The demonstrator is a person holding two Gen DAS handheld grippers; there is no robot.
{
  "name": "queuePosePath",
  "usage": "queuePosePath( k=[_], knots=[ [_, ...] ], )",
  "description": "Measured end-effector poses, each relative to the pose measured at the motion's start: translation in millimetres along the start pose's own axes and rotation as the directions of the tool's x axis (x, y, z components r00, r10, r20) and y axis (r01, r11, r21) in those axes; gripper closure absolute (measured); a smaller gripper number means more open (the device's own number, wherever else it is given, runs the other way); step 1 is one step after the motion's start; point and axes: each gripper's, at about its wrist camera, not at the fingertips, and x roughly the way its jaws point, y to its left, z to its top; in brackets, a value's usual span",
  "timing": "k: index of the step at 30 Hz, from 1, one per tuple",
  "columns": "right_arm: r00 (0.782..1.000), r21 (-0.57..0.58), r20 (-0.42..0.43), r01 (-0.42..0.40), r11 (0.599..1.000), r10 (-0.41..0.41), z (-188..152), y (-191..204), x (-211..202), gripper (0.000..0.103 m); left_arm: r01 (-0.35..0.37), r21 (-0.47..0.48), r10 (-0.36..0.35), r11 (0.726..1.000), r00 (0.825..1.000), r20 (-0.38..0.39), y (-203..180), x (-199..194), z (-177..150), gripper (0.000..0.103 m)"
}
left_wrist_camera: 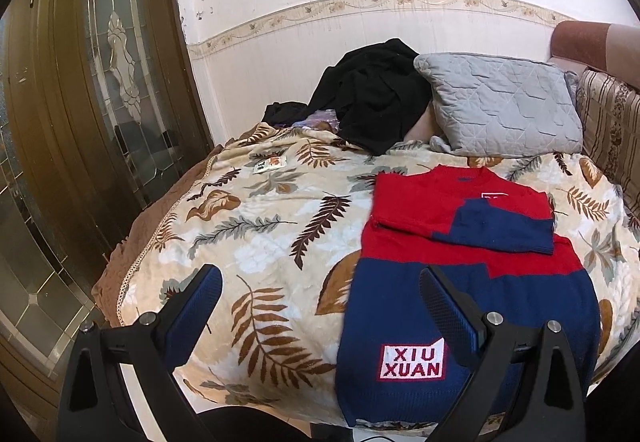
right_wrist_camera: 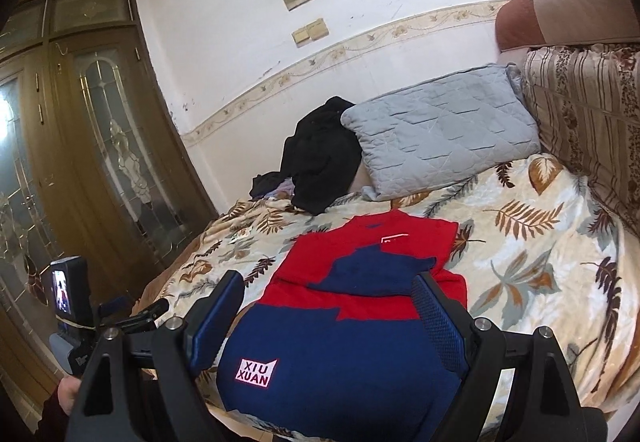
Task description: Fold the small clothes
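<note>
Left wrist view, left to right: a brown wardrobe (left_wrist_camera: 80,102) with leaded glass doors; a bed under a leaf-print blanket (left_wrist_camera: 260,242); a small printed card (left_wrist_camera: 271,163) lying on the blanket near its far side; a heap of black clothes (left_wrist_camera: 372,94) against the wall; a grey quilted pillow (left_wrist_camera: 500,106) leaning beside the heap; a striped cushion (left_wrist_camera: 612,130) at the far right. The red and navy sweater (left_wrist_camera: 460,282) lies flat on the near right part of the blanket, sleeves folded across the chest, hem with the "XIU XUAN" patch (left_wrist_camera: 413,361) nearest the camera. Nothing lies between the sweater and either tool.

The left gripper (left_wrist_camera: 320,290) points down toward the blanket; its fingers are spread wide, the left one over bare blanket, the right one over the navy hem; whether it touches the cloth cannot be told.

Right wrist view: the other gripper's camera unit (right_wrist_camera: 66,292) shows at lower left, with part of the person's hand (right_wrist_camera: 68,390) below it. The right gripper (right_wrist_camera: 328,294) sits low over the bed edge, fingers spread wide on either side of the sweater's navy lower part, gripping nothing.
</note>
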Motion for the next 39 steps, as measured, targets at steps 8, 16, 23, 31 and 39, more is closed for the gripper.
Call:
queuePosePath(
  k=[8,16,23,31,39],
  knots=[
    [0.998,0.019,-0.069,0.007,1.0,-0.006,-13,-4,12,0.014,-0.007,0.009,0.007,1.0,0.999,-0.038,-1,9,-9,0.004],
    [0.977,0.11,-0.214,0.029,0.993,-0.005,-39,-25,34,0.014,0.091,-0.07,-0.107,0.993,0.955,-0.277,12,61,-45,0.004],
    [0.91,0.261,-0.413,0.163,0.951,-0.042,-88,-81,62,0.014,0.099,-0.12,-0.145,0.988,0.868,-0.475,21,106,-95,0.004],
    [0.845,0.443,-0.531,0.221,0.869,0.056,-136,-130,85,0.015,0.197,-0.224,-0.289,0.954,0.795,-0.533,16,120,-115,0.012],
    [0.84,0.475,-0.54,0.251,0.843,0.055,-153,-143,96,0.02,0.217,-0.278,-0.341,0.936,0.759,-0.555,11,132,-136,0.045]
  ],
)
